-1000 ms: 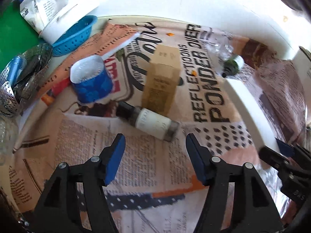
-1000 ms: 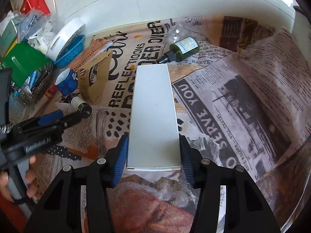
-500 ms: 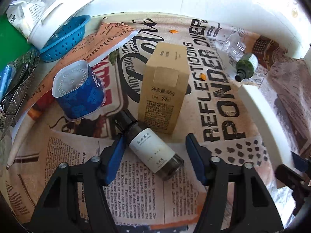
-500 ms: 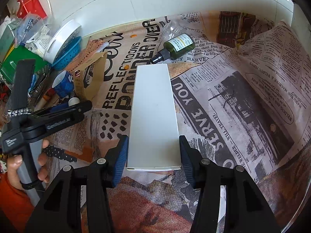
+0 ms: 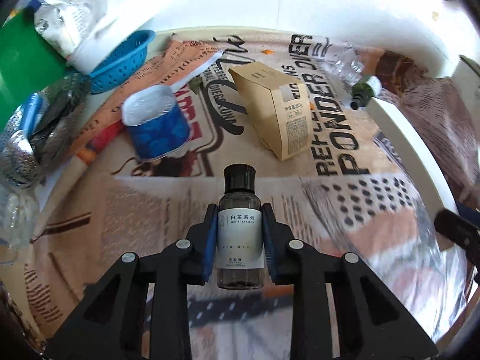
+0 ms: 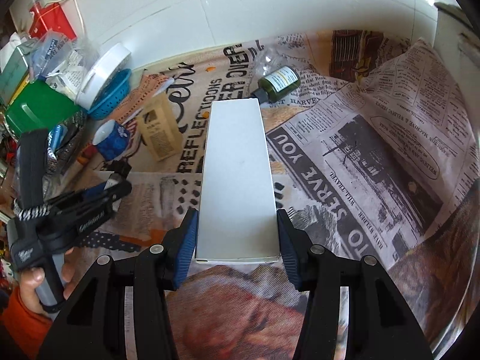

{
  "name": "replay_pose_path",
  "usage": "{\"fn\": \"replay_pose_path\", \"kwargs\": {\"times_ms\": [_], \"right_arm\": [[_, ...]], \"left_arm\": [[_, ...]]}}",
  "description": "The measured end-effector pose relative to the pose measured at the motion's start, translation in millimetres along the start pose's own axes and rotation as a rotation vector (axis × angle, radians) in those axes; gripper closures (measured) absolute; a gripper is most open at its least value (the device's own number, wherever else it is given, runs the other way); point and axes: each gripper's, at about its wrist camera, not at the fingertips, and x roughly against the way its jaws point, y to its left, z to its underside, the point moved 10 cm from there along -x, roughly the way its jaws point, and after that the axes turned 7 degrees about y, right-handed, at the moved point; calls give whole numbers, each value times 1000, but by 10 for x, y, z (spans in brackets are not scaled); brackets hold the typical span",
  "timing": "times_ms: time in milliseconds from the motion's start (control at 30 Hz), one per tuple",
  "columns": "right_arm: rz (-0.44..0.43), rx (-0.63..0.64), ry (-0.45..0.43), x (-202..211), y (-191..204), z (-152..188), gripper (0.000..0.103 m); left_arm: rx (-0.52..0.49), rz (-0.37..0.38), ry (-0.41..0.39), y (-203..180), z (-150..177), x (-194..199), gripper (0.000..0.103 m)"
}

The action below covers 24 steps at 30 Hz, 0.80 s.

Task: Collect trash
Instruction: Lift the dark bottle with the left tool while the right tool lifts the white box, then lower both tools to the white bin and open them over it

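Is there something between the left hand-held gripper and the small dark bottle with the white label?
Nothing visible. The left hand-held gripper has just been closing, and the small dark bottle now sits directly between its blue pads, which meet its sides. The brown paper bag and blue cup lie farther away.

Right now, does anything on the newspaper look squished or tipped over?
Yes. The blue cup lies on its side with its rim bent out of round. The green bottle also lies flat, and the tan paper bag is tipped over.
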Motion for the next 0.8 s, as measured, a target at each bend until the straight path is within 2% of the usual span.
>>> {"fn": "replay_pose_path", "kwargs": {"times_ms": [333, 633, 800], "right_arm": [[58, -45, -104, 529, 512, 361, 55], [139, -121, -243, 1141, 1086, 1030, 55], [164, -173, -274, 1345, 1347, 1393, 55]], "left_arm": [[-67, 96, -102, 269, 386, 851, 76], [-184, 171, -196, 613, 1086, 1713, 76], [-236, 214, -217, 773, 1466, 2037, 76]]}}
